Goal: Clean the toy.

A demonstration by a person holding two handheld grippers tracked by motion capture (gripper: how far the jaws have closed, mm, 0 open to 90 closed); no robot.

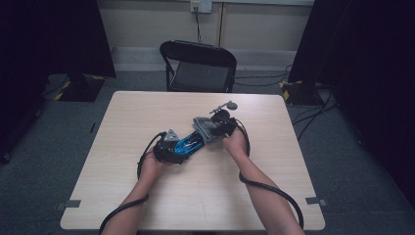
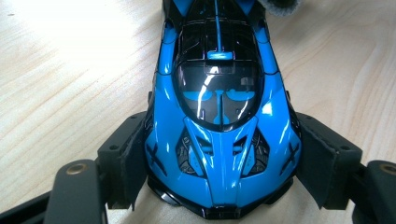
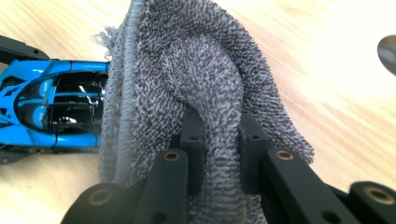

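On the pale wooden worktop (image 1: 210,196), the left gripper (image 2: 219,186) clamps its jaws against both sides of a blue and black toy car (image 2: 219,116) at its front end. The right gripper (image 3: 217,140) pinches a fold of grey terry cloth (image 3: 196,70) tightly, the cloth draped over the car's rear.

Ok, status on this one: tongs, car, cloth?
Left tongs clamped on blue toy car's nose. Right tongs pinching grey cloth at the car's far end. Nothing in the way.
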